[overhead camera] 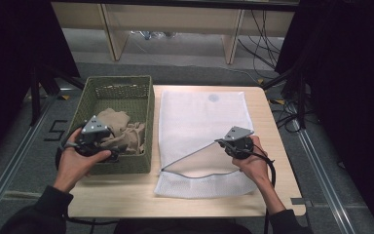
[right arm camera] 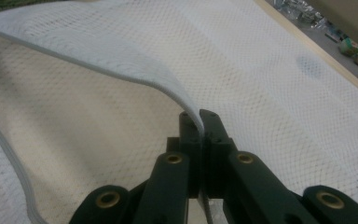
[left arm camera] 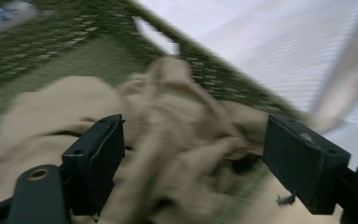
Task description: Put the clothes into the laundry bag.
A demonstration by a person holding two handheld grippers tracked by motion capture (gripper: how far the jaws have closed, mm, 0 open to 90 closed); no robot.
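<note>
A white mesh laundry bag (overhead camera: 202, 122) lies flat on the table, its zipped mouth facing the person. My right gripper (overhead camera: 226, 145) is shut on the upper edge of the mouth and holds it lifted, so the bag gapes; in the right gripper view the jaws (right arm camera: 200, 122) pinch the grey-trimmed mesh bag (right arm camera: 98, 51). Crumpled beige clothes (overhead camera: 121, 129) fill the near end of a green woven basket (overhead camera: 119, 85) at the left. My left gripper (overhead camera: 116, 146) hovers over them, open; in the left gripper view the beige clothes (left arm camera: 168, 140) lie between and below the wide-apart jaws, blurred.
The wooden table (overhead camera: 268, 126) shows bare strips at the right and along the front edge. Beyond the table stand wooden shelf legs (overhead camera: 114, 34) and loose cables (overhead camera: 260, 39) on the floor.
</note>
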